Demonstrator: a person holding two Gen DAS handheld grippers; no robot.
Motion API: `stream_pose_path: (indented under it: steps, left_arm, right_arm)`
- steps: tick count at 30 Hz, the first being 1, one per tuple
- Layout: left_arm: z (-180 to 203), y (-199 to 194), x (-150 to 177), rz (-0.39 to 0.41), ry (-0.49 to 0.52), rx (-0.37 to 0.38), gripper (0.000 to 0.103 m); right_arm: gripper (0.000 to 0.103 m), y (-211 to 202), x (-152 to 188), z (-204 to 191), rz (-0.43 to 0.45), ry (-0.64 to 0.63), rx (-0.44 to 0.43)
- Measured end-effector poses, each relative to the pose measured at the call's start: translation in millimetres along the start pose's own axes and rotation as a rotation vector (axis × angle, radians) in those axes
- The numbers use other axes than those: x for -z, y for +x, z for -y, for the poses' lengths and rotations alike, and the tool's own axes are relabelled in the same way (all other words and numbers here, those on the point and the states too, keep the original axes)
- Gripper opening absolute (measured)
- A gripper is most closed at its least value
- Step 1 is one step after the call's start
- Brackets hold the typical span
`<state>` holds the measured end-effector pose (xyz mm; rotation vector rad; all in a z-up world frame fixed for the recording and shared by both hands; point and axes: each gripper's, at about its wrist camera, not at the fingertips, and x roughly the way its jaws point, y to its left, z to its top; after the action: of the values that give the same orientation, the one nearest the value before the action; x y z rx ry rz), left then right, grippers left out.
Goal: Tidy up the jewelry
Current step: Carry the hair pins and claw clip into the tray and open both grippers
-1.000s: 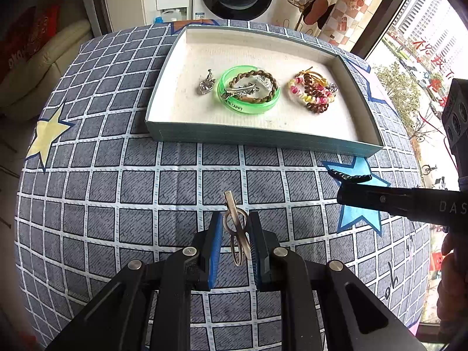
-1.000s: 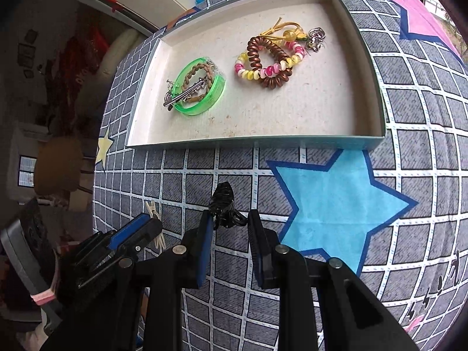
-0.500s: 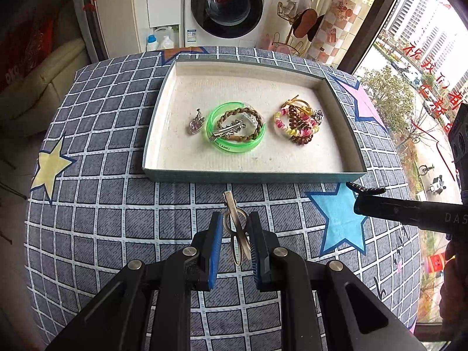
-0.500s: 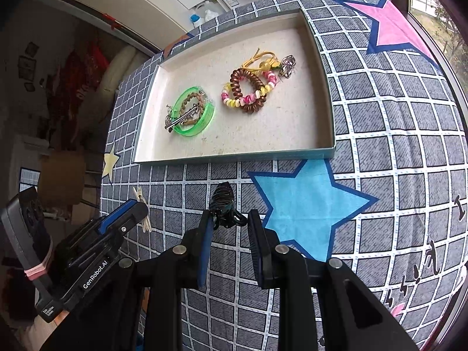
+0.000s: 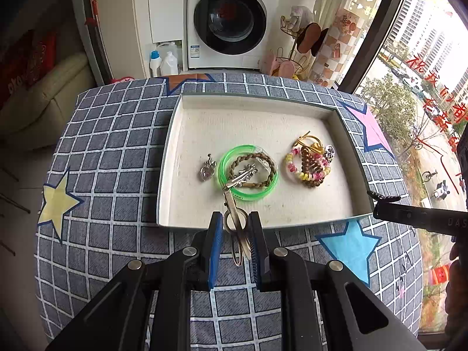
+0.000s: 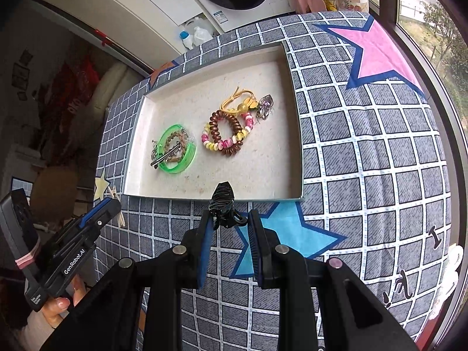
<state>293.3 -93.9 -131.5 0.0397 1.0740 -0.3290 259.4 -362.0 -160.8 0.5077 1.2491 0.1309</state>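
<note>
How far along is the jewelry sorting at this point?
Done: the tray already holds a green bangle with a braided band and a clip, a bead-and-coil bracelet pile and a small pendant. In hand: the left gripper grips a metal hair clip, the right gripper a black claw clip. Left: setting both in the tray.

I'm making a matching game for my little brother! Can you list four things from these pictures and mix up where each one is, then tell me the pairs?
Things:
1. black claw clip
2. metal hair clip
3. braided brown band
4. silver pendant

Places:
A. inside the green bangle
B. in the left gripper
C. on the tray floor, left of the bangle
D. in the right gripper

Pairs: 1-D, 2-B, 3-A, 4-C
</note>
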Motion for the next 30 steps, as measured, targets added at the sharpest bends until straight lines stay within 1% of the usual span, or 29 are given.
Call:
stream_pose_path:
  steps: [10,18,26,30]
  left_arm:
    - [1,16,-32,0.022,0.007,-0.002,0.031]
    - [6,47,-57,0.011,0.026,-0.020,0.030]
    - [12,78,-66,-0.017,0.048,-0.052,0.030]
    - [13,90,-67,-0.030,0.059,-0.069,0.030]
  right_arm:
    - [0.026,8,-40,-9,0.037,-0.022,0.013]
    - [0.026,30,-75,-11,0.049,-0.039,0.034]
    - [0.026,57,-94,-7,0.032,-0.050,0.072]
    - [0.026,68,-99,-2,0.020,-0.045,0.082]
